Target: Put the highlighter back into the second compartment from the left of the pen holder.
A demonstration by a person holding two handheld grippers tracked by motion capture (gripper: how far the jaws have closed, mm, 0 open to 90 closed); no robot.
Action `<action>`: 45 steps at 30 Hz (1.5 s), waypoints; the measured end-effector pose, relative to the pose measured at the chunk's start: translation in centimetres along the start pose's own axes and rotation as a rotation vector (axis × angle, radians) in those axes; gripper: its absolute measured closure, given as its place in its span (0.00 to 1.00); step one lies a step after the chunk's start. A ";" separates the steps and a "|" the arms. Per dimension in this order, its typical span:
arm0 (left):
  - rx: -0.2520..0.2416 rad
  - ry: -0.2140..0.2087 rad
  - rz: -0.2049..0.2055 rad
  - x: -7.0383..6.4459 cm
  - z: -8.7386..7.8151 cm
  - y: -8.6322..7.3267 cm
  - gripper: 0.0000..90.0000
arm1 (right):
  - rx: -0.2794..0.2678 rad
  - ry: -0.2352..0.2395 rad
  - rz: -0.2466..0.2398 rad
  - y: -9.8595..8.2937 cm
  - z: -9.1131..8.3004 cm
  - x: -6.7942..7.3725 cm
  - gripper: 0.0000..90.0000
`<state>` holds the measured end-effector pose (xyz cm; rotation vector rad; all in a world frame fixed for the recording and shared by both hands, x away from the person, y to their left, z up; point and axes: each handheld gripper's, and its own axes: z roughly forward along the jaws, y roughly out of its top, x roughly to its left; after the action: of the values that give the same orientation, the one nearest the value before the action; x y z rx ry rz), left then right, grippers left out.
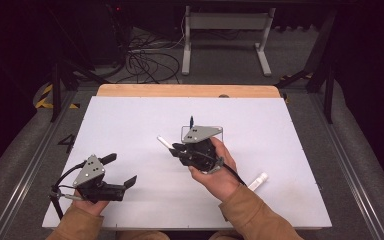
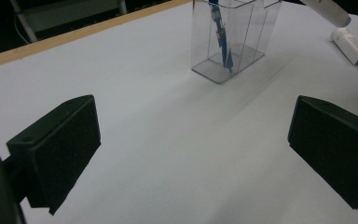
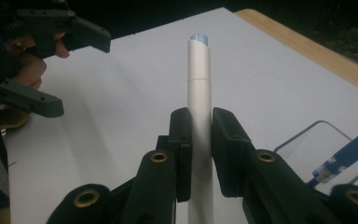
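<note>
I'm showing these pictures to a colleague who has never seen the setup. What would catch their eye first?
Most likely the white marker clamped between the jaws of the right gripper near the middle of the white table. Just behind it stands a clear holder with a blue pen leaning inside. The left gripper sits near the front left, jaws wide apart, and a second white marker lies toward the front right.

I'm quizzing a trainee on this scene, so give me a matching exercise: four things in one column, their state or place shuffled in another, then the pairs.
1. white marker
2. blue pen
3. left gripper
4. second white marker

A. open, holding nothing
B. standing in the clear holder
C. clamped in the right gripper
D. lying on the table

Pairs: 1-C, 2-B, 3-A, 4-D
</note>
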<state>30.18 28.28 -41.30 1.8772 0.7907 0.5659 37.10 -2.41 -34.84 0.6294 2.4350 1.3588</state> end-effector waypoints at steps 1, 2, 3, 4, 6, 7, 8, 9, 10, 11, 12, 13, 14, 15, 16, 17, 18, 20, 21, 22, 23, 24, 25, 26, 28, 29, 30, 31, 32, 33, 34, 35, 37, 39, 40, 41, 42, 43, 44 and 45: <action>0.000 0.001 0.001 0.0 0.0 0.0 0.03 | -0.016 -0.002 0.006 0.0 -0.2 -0.1 0.88; 0.000 0.002 0.000 0.0 0.0 0.0 0.03 | -0.027 -0.001 0.010 0.0 -0.4 -0.2 0.88; -0.001 0.001 0.000 0.0 0.0 0.0 0.03 | -0.039 -0.001 0.017 0.0 -0.6 -0.3 0.88; -0.001 0.000 -0.001 0.0 0.0 0.0 0.03 | -0.052 -0.001 0.022 0.0 -0.7 -0.5 0.88; -0.003 0.000 -0.001 0.0 0.0 0.0 0.03 | -0.079 -0.006 0.030 0.1 -1.1 -0.7 0.88; -0.001 0.000 0.000 0.0 0.0 0.0 0.03 | -0.093 -0.009 0.035 0.1 -1.3 -0.9 0.88; -0.001 0.000 0.000 0.0 0.0 0.0 0.03 | -0.106 -0.009 0.038 0.0 -1.5 -1.0 0.88; 0.000 0.000 0.001 0.0 0.0 0.0 0.03 | -0.120 -0.010 0.044 0.0 -1.7 -1.1 0.88; 0.000 0.000 0.001 0.0 0.0 0.0 0.03 | -0.135 -0.013 0.046 0.0 -1.8 -1.3 0.88; 0.000 0.000 0.001 0.0 0.0 0.0 0.03 | -0.147 -0.016 0.051 0.0 -2.0 -1.4 0.88; -0.001 0.001 0.001 0.0 0.0 0.0 0.03 | -0.157 -0.016 0.055 0.0 -2.1 -1.6 0.88; -0.001 0.001 0.001 0.0 0.0 0.0 0.03 | -0.166 -0.018 0.057 0.0 -2.2 -1.7 0.88; -0.002 0.001 0.001 0.0 0.0 0.0 0.03 | -0.176 -0.021 0.060 -0.1 -2.4 -1.9 0.88; -0.002 0.001 0.000 0.0 0.0 0.0 0.03 | -0.187 -0.025 0.063 -0.1 -2.5 -2.0 0.88; -0.002 0.001 0.001 0.0 0.0 0.0 0.03 | -0.201 -0.028 0.065 -0.2 -2.6 -2.2 0.88; -0.002 0.001 0.001 0.0 0.0 0.0 0.03 | -0.215 -0.030 0.071 -0.2 -2.7 -2.4 0.88; -0.001 0.001 0.002 0.0 0.0 0.0 0.03 | -0.229 -0.032 0.077 -0.3 -2.8 -2.6 0.88; 0.000 0.000 0.001 0.0 0.0 0.0 0.03 | -0.254 -0.032 0.090 -0.5 -3.0 -3.0 0.88; 0.000 0.000 0.002 0.0 0.0 0.0 0.03 | -0.265 -0.031 0.099 -0.6 -3.0 -3.2 0.88; 0.000 0.000 0.002 0.0 0.0 0.0 0.03 | -0.275 -0.035 0.106 -0.7 -3.0 -3.4 0.88; 0.000 0.000 0.002 0.0 0.0 0.0 0.03 | -0.280 -0.043 0.108 -0.8 -3.0 -3.6 0.88; 0.000 0.001 0.002 0.0 0.0 0.0 0.03 | -0.285 -0.052 0.110 -1.0 -2.9 -3.8 0.88; 0.000 0.001 0.002 0.0 0.0 0.0 0.03 | -0.288 -0.056 0.113 -1.1 -2.9 -3.9 0.88; 0.000 0.001 0.002 0.0 0.0 0.0 0.03 | -0.294 -0.060 0.116 -1.2 -2.9 -4.1 0.88; 0.000 0.000 0.002 0.0 0.0 0.0 0.03 | -0.316 -0.071 0.127 -1.4 -2.9 -4.5 0.88; 0.000 0.000 0.002 0.0 0.0 0.0 0.03 | -0.326 -0.077 0.135 -1.4 -2.9 -4.7 0.88; 0.000 0.000 0.002 0.0 0.0 0.0 0.03 | -0.335 -0.080 0.138 -1.5 -2.9 -4.9 0.88; 0.001 0.000 0.002 0.0 0.0 0.0 0.03 | -0.341 -0.085 0.143 -1.5 -2.9 -5.1 0.88; 0.001 0.000 0.002 0.0 0.0 0.0 0.03 | -0.350 -0.092 0.146 -1.6 -2.9 -5.3 0.88; 0.001 -0.001 0.002 0.0 0.0 0.0 0.03 | -0.353 -0.098 0.145 -1.6 -2.9 -5.4 0.88; 0.001 0.000 0.002 0.0 0.0 0.0 0.03 | -0.357 -0.100 0.143 -1.7 -2.8 -5.6 0.88; 0.001 0.000 0.002 0.0 0.0 0.0 0.03 | -0.357 -0.105 0.146 -1.7 -2.8 -5.7 0.88; 0.000 0.000 0.001 0.0 0.0 0.0 0.03 | -0.363 -0.114 0.145 -1.9 -2.6 -5.9 0.88; 0.001 0.000 0.002 0.0 0.0 0.0 0.03 | -0.368 -0.122 0.149 -1.9 -2.5 -6.1 0.88; 0.001 0.000 0.002 0.0 0.0 0.0 0.03 | -0.373 -0.125 0.150 -2.0 -2.5 -6.2 0.88; 0.001 0.000 0.002 0.0 0.0 0.0 0.03 | -0.380 -0.129 0.153 -2.0 -2.4 -6.3 0.88; 0.001 0.000 0.002 -0.1 0.0 0.0 0.03 | -0.384 -0.129 0.152 -2.0 -2.4 -6.4 0.88; 0.001 0.000 0.002 0.0 0.0 0.0 0.03 | -0.389 -0.130 0.155 -2.0 -2.3 -6.5 0.88; 0.001 -0.001 0.001 0.0 0.0 0.0 0.03 | -0.391 -0.138 0.155 -2.0 -2.3 -6.6 0.88; 0.001 -0.001 0.001 0.0 0.0 0.0 0.03 | -0.394 -0.144 0.151 -2.0 -2.2 -6.7 0.88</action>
<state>30.19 28.23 -41.31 1.8787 0.7893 0.5648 41.39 -8.30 -35.20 0.7850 1.9627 1.7250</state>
